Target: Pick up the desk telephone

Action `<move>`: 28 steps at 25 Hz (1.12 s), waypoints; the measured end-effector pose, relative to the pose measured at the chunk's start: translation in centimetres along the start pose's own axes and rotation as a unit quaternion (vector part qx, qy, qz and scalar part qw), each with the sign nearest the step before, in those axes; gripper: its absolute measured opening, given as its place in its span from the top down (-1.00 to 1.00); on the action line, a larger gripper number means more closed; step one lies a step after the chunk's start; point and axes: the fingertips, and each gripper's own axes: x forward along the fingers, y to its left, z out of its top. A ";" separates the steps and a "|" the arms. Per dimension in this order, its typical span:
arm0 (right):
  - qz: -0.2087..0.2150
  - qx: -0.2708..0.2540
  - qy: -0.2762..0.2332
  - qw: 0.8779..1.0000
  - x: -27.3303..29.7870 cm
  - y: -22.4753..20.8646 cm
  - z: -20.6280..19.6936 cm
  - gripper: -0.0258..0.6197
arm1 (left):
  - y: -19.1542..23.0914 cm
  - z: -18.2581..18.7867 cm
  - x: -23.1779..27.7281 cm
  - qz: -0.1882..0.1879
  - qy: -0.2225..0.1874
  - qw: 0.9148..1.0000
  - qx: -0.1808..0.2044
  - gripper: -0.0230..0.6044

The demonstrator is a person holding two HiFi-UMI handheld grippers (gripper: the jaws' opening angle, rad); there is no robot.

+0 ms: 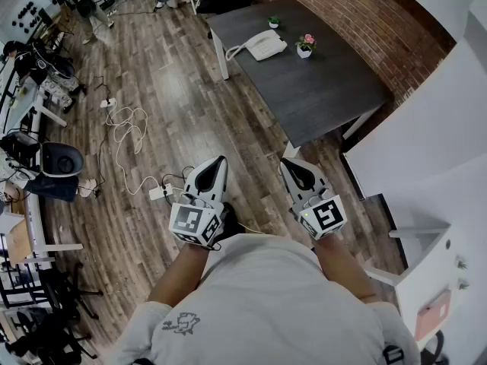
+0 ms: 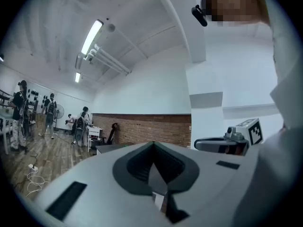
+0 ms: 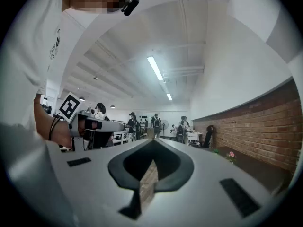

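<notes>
The white desk telephone [image 1: 261, 45] with its coiled cord sits on the far end of a dark grey table [image 1: 319, 90], well ahead of me. My left gripper [image 1: 218, 161] is held level in front of my chest, jaws shut and empty. My right gripper [image 1: 289, 163] is beside it, also shut with nothing in it. Both are over the wooden floor, well short of the table. In the left gripper view the closed jaws [image 2: 154, 145] point at the brick wall, with the right gripper [image 2: 222, 144] beside them. In the right gripper view the closed jaws [image 3: 152, 143] face the room.
A small pot of pink flowers [image 1: 305, 46] and a tiny green plant [image 1: 273, 22] stand by the phone. White cables and a power strip [image 1: 158, 192] lie on the floor at left. Desks and chairs line the left side; white cabinets [image 1: 426, 265] stand at right. People [image 1: 91, 10] stand far off.
</notes>
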 end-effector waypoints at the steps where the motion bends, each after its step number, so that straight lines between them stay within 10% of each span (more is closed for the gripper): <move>1: 0.000 -0.001 -0.001 1.000 0.3 0.0 0.0 0.92 | 0.3 0.0 0.1 0.000 -0.001 1.000 0.000 0.89; 20: 0.005 0.018 0.016 1.000 8.7 -0.6 -1.8 0.91 | 8.9 -1.1 2.8 -0.003 0.025 1.000 -0.015 0.89; 28: -0.016 0.023 0.024 0.999 16.8 -2.0 -3.5 0.41 | 18.2 -1.3 5.2 -0.012 0.030 0.999 -0.030 0.18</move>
